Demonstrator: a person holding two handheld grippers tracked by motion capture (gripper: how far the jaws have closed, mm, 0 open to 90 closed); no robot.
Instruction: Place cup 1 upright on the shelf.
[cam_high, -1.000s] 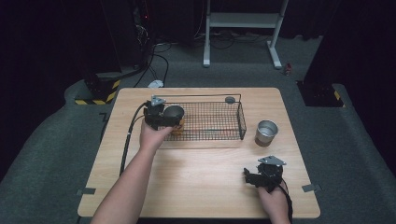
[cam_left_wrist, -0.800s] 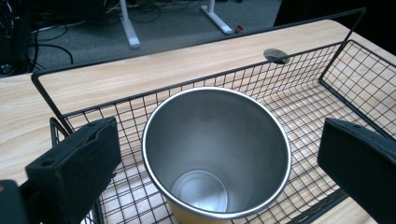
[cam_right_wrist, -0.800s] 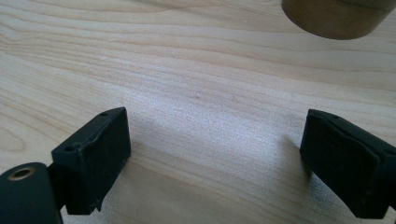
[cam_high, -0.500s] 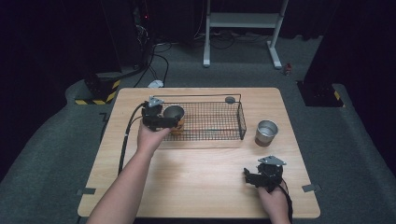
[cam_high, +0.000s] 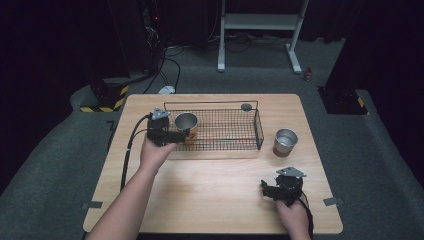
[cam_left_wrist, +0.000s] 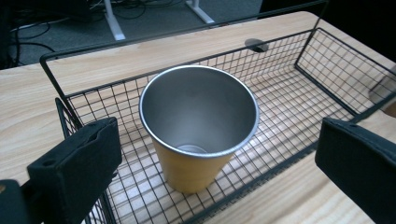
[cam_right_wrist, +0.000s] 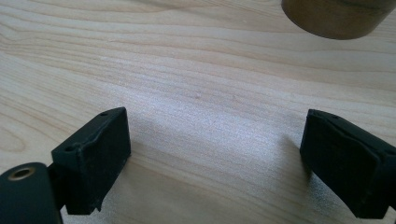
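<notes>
From the high view I am holding the left gripper (cam_high: 176, 134) at about ten o'clock on the table (cam_high: 210, 195), right at the left end of the wire basket (cam_high: 227, 146). In the left gripper view its jaws are standing wide apart, one on each side of the yellow cup (cam_left_wrist: 198, 126) and clear of it, so they are pinching nothing. The near jaw is sitting just outside the basket's front rail, and the other is hanging over the left end wall. The yellow cup is standing upright inside the basket, at its left end, with its steel mouth facing up and its inside showing bare.

The basket is lying across the far middle of the table, towards twelve o'clock. A small dark disc (cam_high: 246, 106) is resting by its far right corner.

Moving right, a second steel cup (cam_high: 285, 142) is standing upright on the bare wood at about two o'clock, just beside the basket's right end but apart from it.

At about five o'clock I am resting the right gripper (cam_high: 264, 189) low over the table, well apart from everything else. In the right gripper view its jaws are spread wide over plain wood, gripping nothing, and the base of the second cup is showing at one o'clock.
</notes>
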